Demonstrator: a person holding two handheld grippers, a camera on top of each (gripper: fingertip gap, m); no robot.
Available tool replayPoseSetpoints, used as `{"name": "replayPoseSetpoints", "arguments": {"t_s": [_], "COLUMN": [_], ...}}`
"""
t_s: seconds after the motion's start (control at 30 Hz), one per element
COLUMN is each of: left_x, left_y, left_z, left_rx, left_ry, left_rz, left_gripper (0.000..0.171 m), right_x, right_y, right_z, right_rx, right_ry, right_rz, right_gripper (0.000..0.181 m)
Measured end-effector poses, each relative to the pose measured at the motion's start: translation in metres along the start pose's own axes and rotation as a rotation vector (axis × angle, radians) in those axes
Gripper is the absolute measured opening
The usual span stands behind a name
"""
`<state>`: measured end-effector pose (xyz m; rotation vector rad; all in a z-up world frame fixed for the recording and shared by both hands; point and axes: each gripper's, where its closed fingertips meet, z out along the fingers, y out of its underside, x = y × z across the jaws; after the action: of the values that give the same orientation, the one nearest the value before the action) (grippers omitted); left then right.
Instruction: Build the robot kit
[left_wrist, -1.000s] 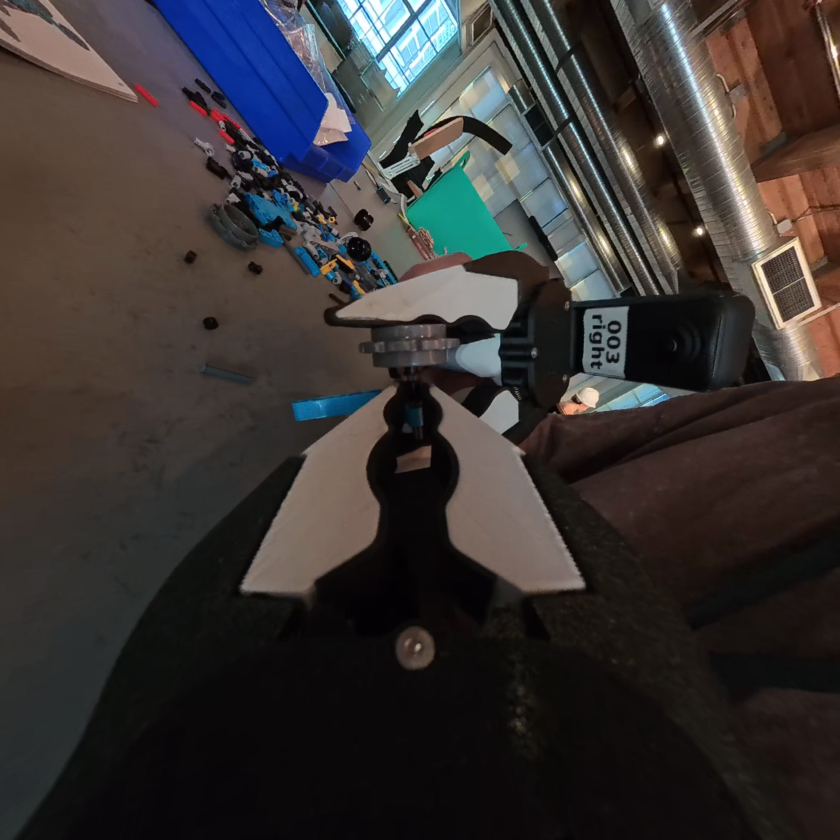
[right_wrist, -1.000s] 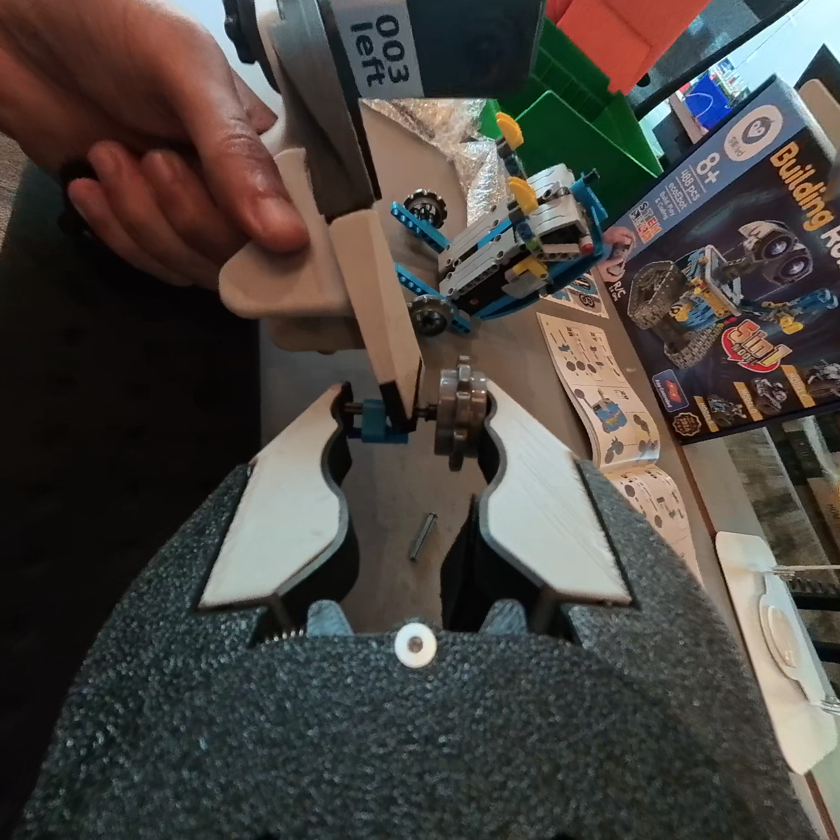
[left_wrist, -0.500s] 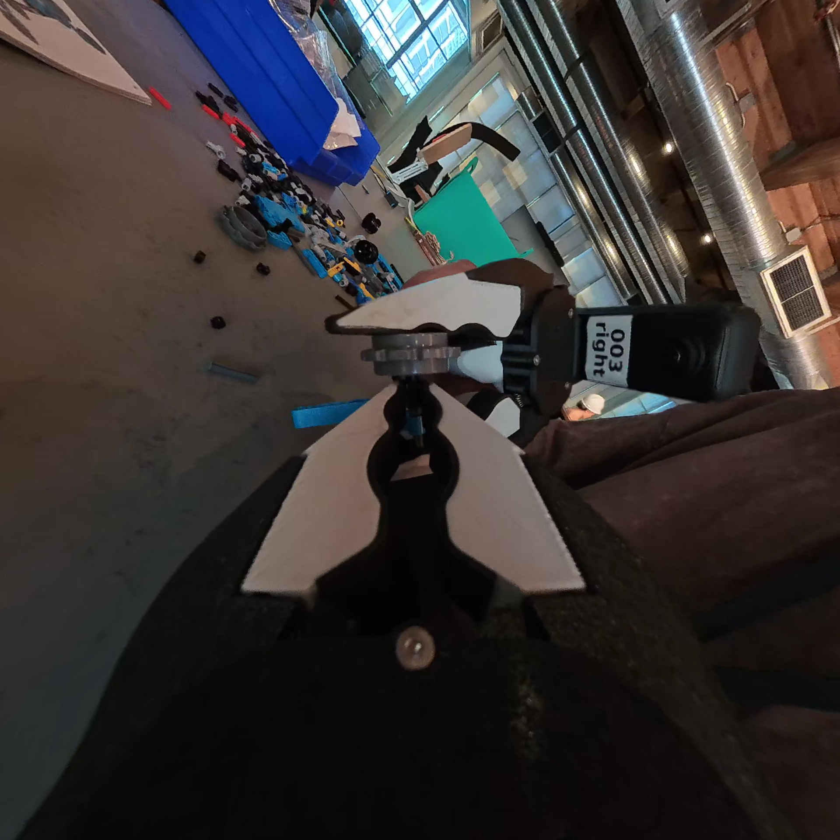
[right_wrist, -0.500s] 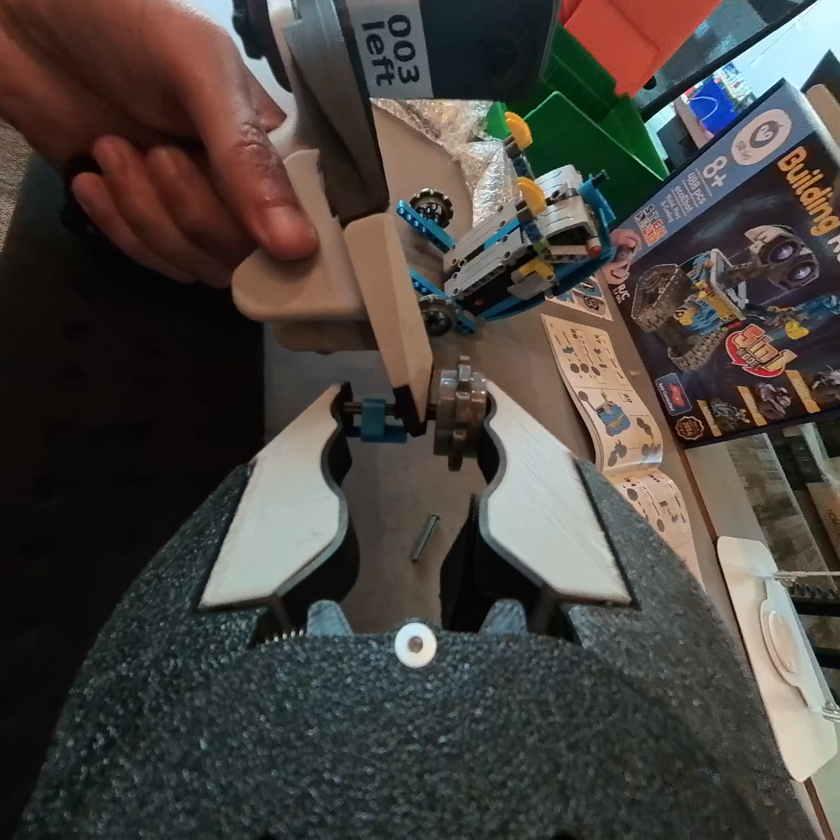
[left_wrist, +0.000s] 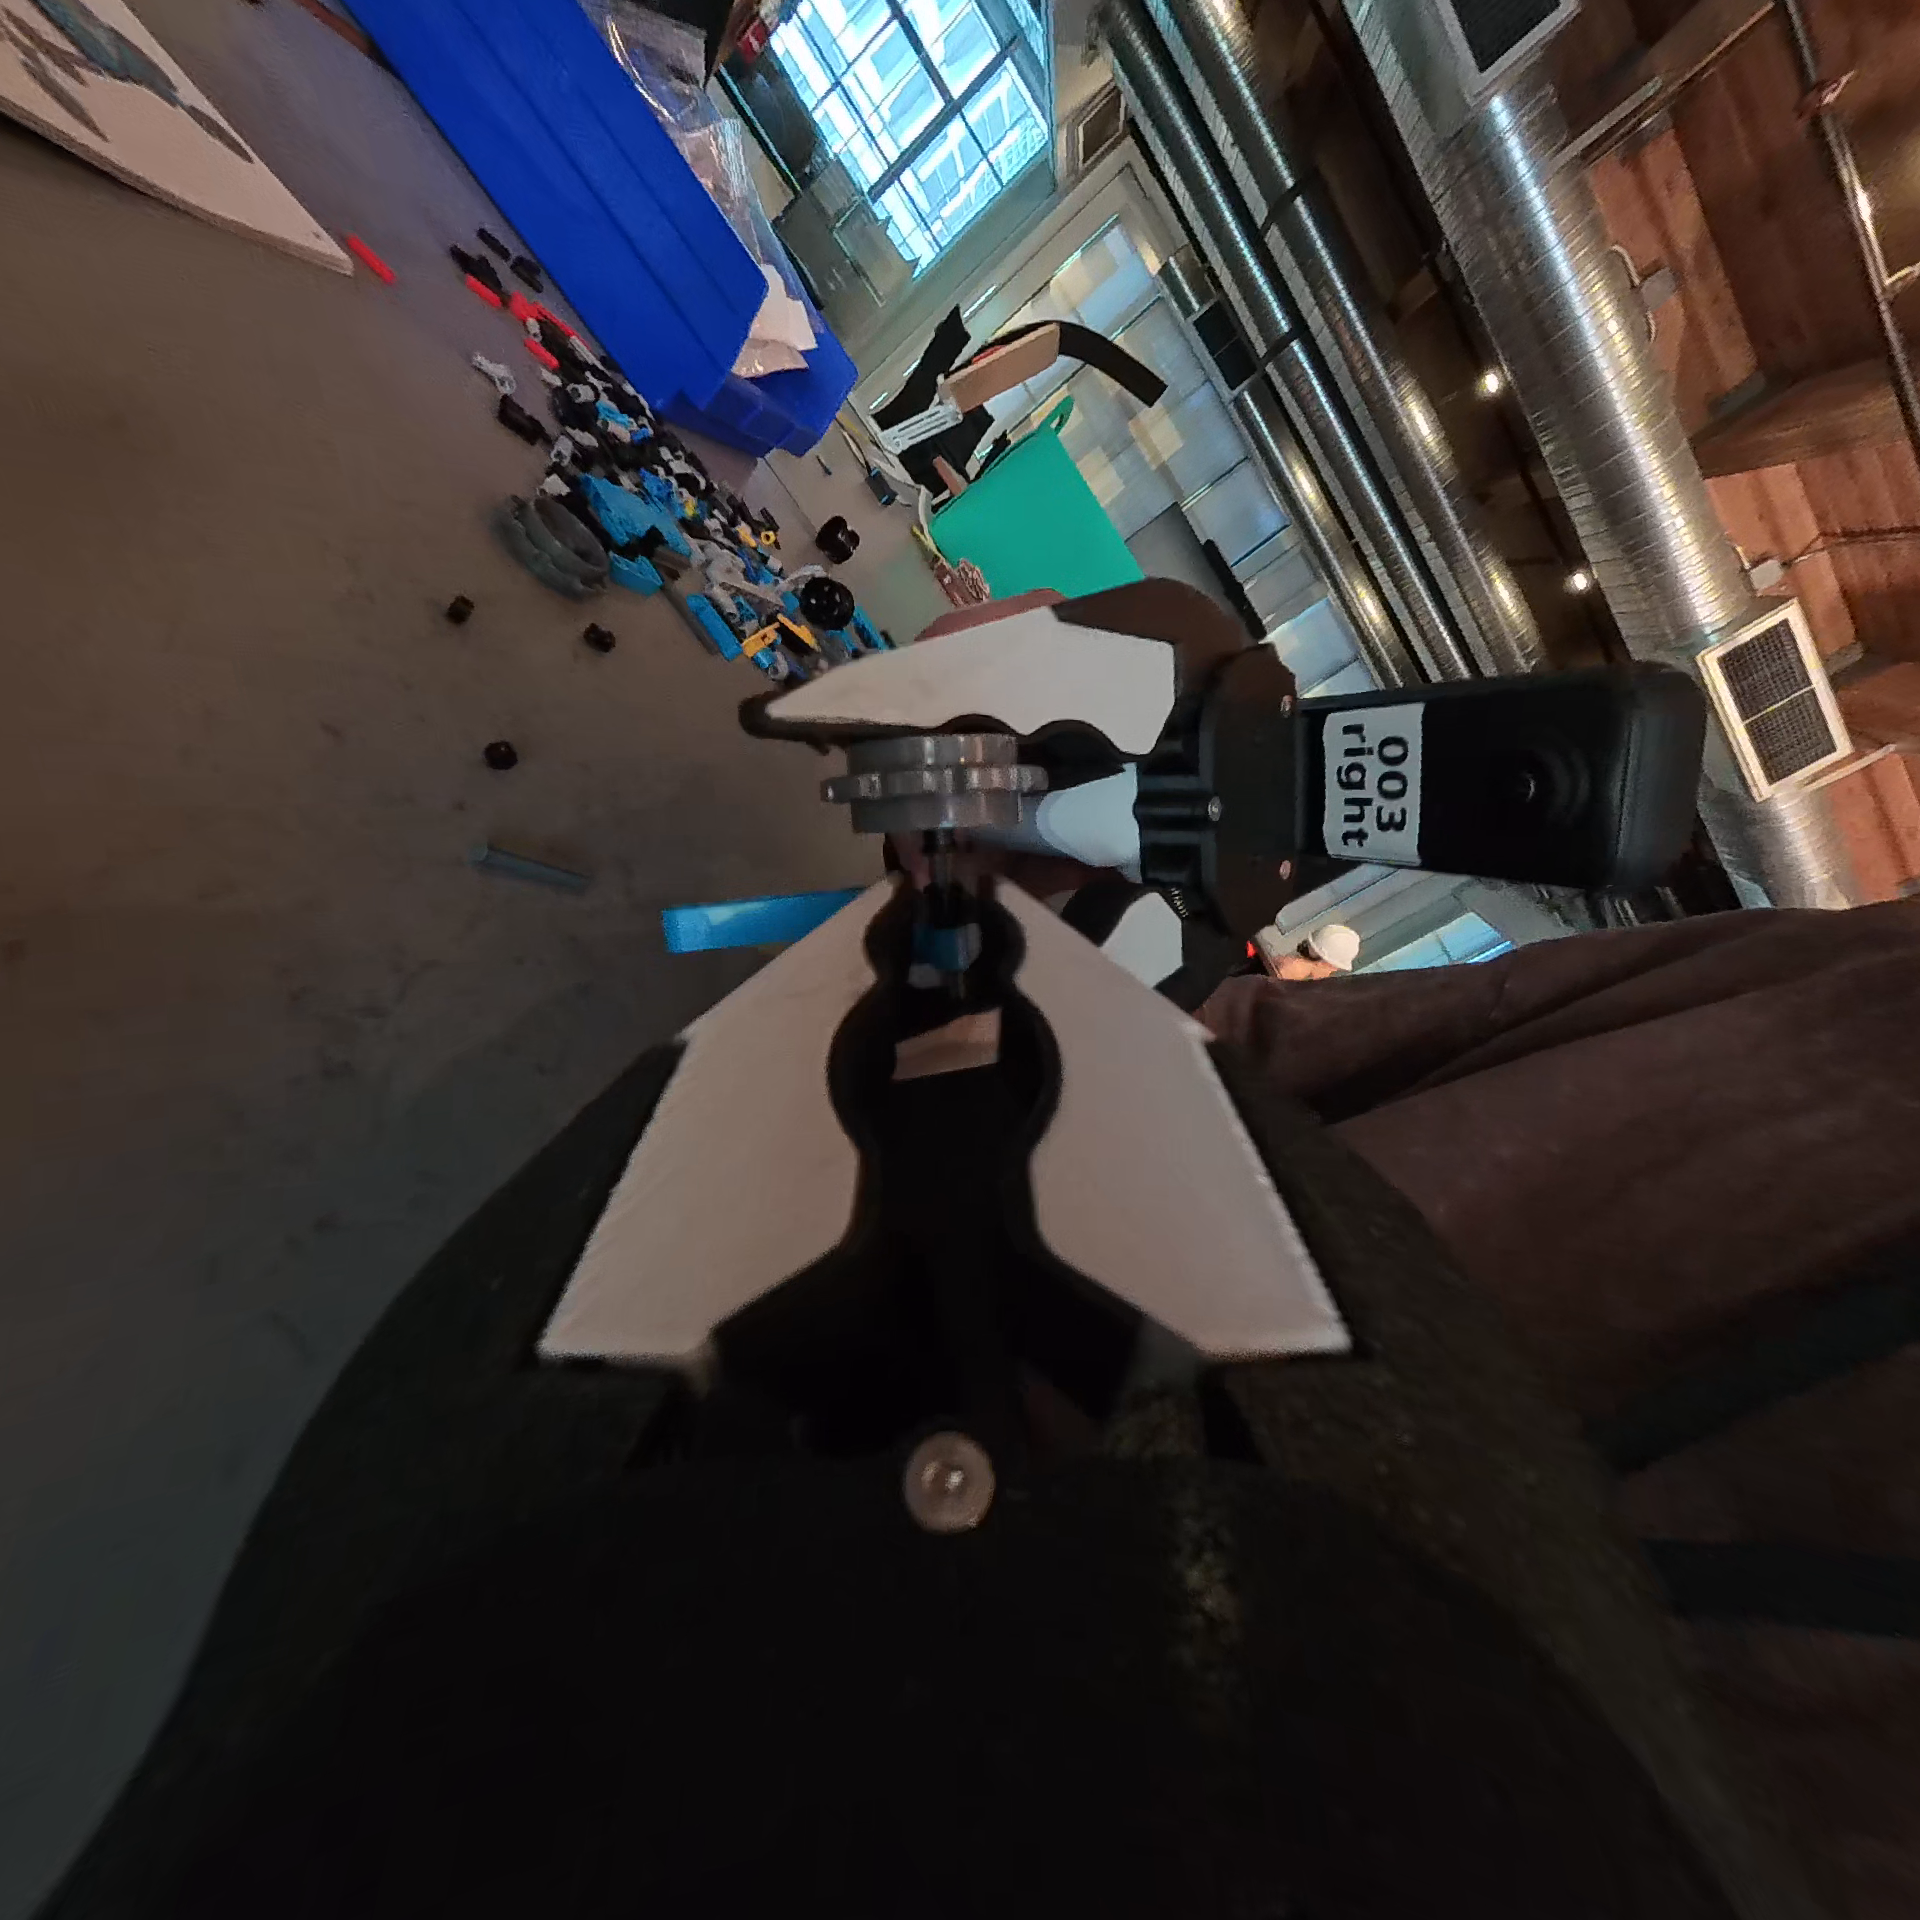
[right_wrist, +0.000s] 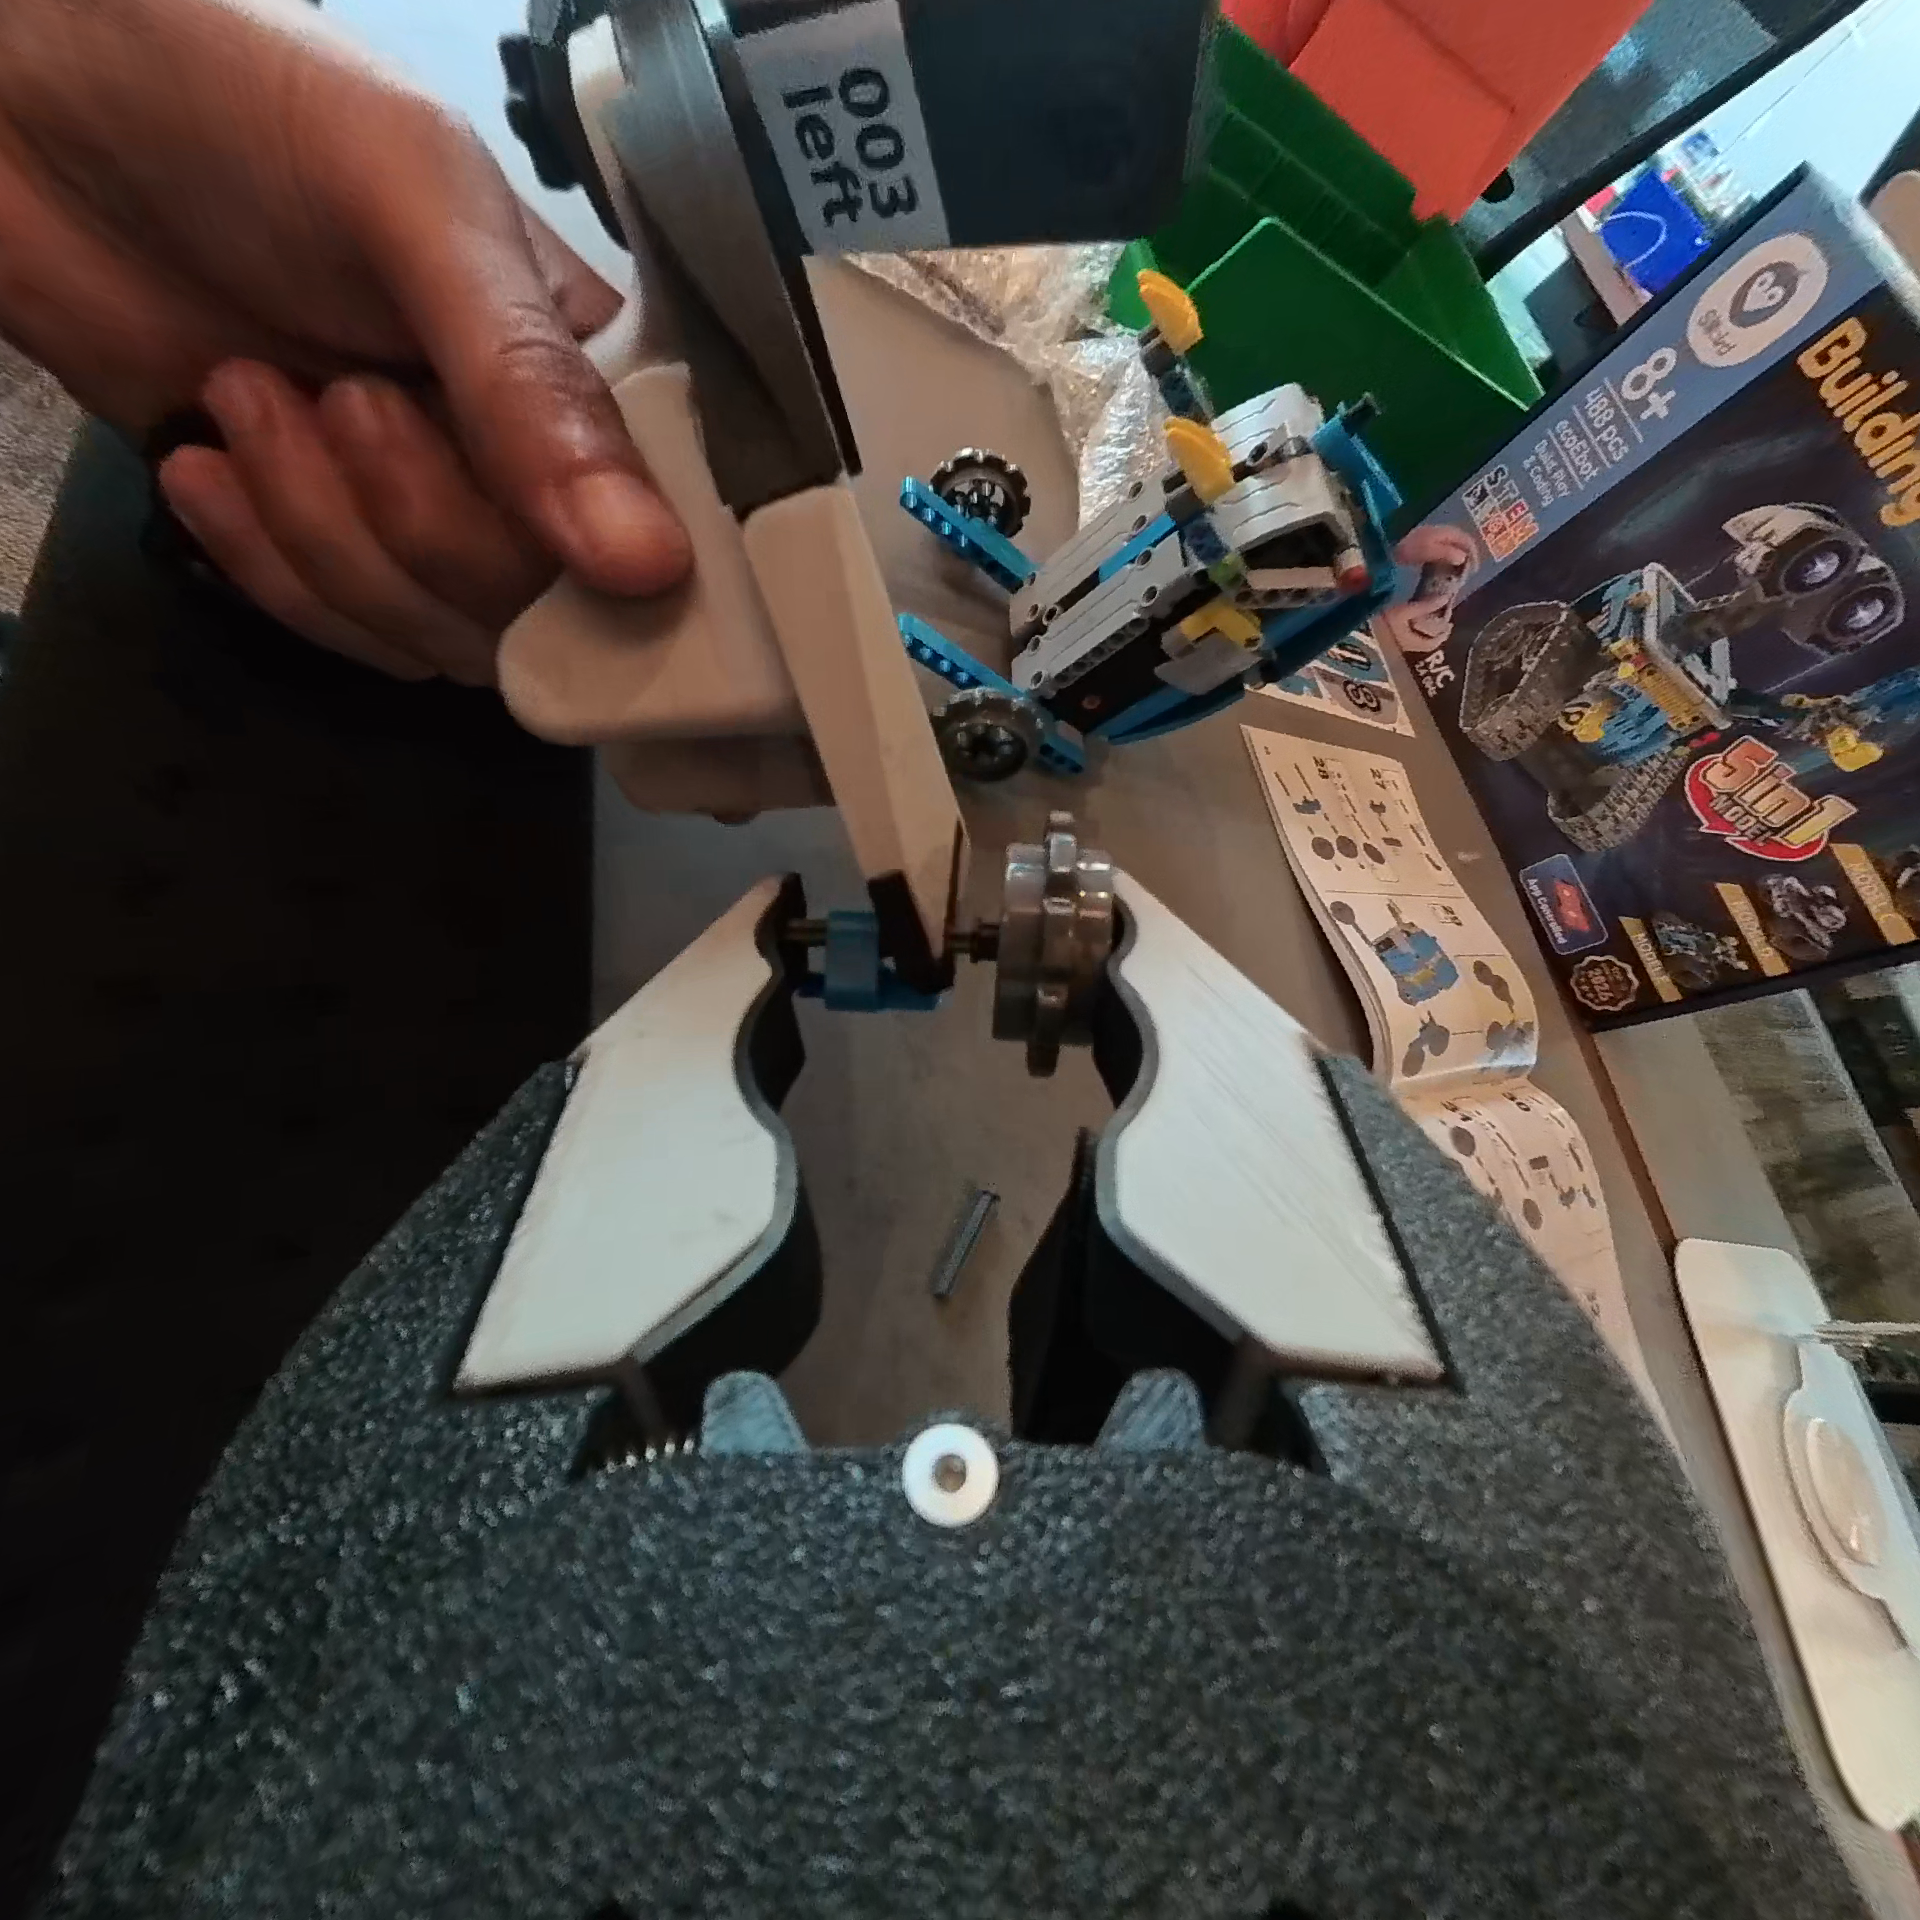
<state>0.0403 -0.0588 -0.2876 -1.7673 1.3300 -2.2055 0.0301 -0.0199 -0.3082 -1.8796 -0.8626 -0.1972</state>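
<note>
My right gripper (right_wrist: 945, 930) is shut endwise on a small assembly: a grey sprocket wheel (right_wrist: 1049, 935) against its right finger, and a black axle carrying a blue connector (right_wrist: 862, 961) toward its left finger. My left gripper (left_wrist: 940, 920) comes in from above, held by a hand (right_wrist: 343, 416). It is shut on the blue connector (left_wrist: 940, 945) just beside the sprocket (left_wrist: 935, 784). A short length of bare axle shows between the left fingertips (right_wrist: 920, 935) and the sprocket. The assembly hangs above the grey table (right_wrist: 1195, 904).
A half-built blue and grey model vehicle (right_wrist: 1195, 582), a printed toy box (right_wrist: 1714, 675), an open instruction booklet (right_wrist: 1382, 935) and green bins (right_wrist: 1330, 281) lie ahead. A grey pin (right_wrist: 961, 1242) lies under the gripper. Loose pieces (left_wrist: 665, 530), a blue bin (left_wrist: 603, 208) and a blue beam (left_wrist: 758, 920) lie beyond. Less than 4 cm separates the two grippers' tips. The grey pin (right_wrist: 961, 1242) is about 11 centimetres from both grippers' fingertips.
The left fingertips pressed against the sprocket half a second ago and now sit slightly back from it, showing bare axle. Both grippers stay shut on the assembly.
</note>
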Motion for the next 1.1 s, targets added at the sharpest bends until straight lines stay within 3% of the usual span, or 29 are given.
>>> {"name": "replayPoseSetpoints", "arguments": {"t_s": [0.23,0.43,0.7,1.1], "left_x": [-0.002,-0.012,-0.013,-0.013], "left_y": [-0.006,-0.02,-0.017,-0.016], "left_z": [-0.001,-0.006,-0.005,-0.006], "left_rx": [0.046,0.164,0.163,0.164], "left_ry": [-0.017,-0.089,-0.157,-0.158], "left_rz": [-0.004,-0.031,0.024,0.028], "left_gripper": [0.014,0.009,0.005,0.006], "right_x": [0.003,0.007,0.009,0.013], "right_y": [-0.001,0.003,0.003,0.004], "right_z": [-0.003,0.009,0.014,0.013], "right_rx": [0.019,-0.001,-0.054,-0.051], "right_ry": [0.001,0.04,0.152,0.135], "right_rz": [0.047,0.175,0.084,0.107], "right_gripper": [0.056,0.056,0.056,0.055]}}
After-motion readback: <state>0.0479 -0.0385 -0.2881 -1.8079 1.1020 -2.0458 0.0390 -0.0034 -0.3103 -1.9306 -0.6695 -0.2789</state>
